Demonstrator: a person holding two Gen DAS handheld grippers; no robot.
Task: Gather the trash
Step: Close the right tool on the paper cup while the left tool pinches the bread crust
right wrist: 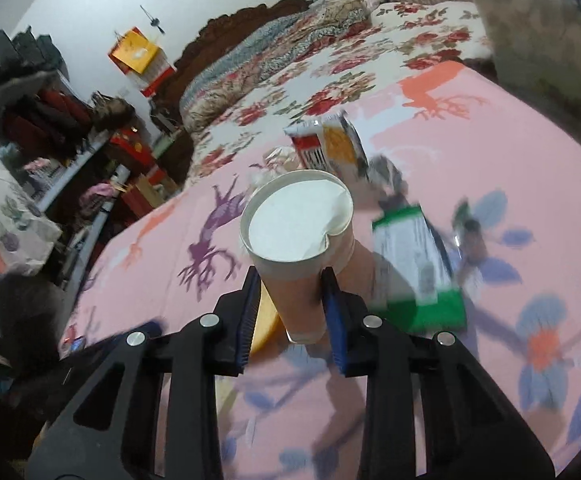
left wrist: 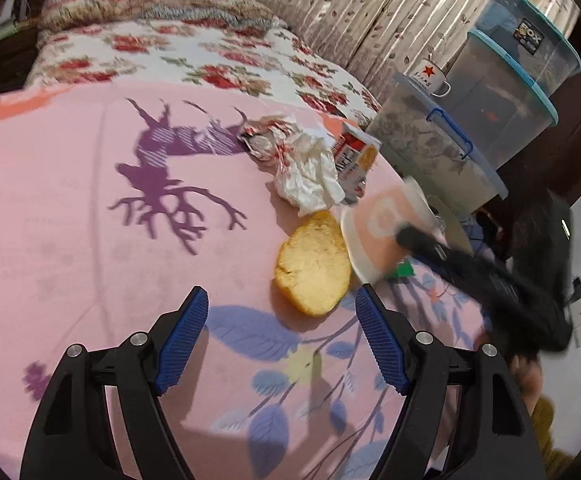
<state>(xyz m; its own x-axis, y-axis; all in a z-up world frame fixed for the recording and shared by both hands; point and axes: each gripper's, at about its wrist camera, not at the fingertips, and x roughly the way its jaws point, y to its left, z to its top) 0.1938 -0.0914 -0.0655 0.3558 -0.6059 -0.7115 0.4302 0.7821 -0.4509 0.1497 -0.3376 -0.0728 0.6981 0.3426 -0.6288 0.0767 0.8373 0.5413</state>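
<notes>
My right gripper [right wrist: 290, 280] is shut on a white and pink paper cup [right wrist: 296, 232] and holds it above the pink bedspread [right wrist: 170, 248]. The cup also shows in the left wrist view [left wrist: 382, 236], blurred, with the right gripper's black arm on it. My left gripper [left wrist: 280, 300] is open and empty, just short of a piece of yellow bread [left wrist: 314, 260]. Beyond the bread lie a crumpled white tissue [left wrist: 310, 172], a crumpled wrapper [left wrist: 262, 136] and a red and orange carton [left wrist: 354, 156]. A green packet [right wrist: 418, 264] lies to the right of the cup.
Stacked clear storage boxes [left wrist: 502, 92] with blue rims stand at the bed's right edge, a star-marked mug [left wrist: 430, 76] on the lowest lid. A floral quilt [left wrist: 210, 60] covers the far bed. Cluttered shelves [right wrist: 62, 128] stand to the left in the right wrist view.
</notes>
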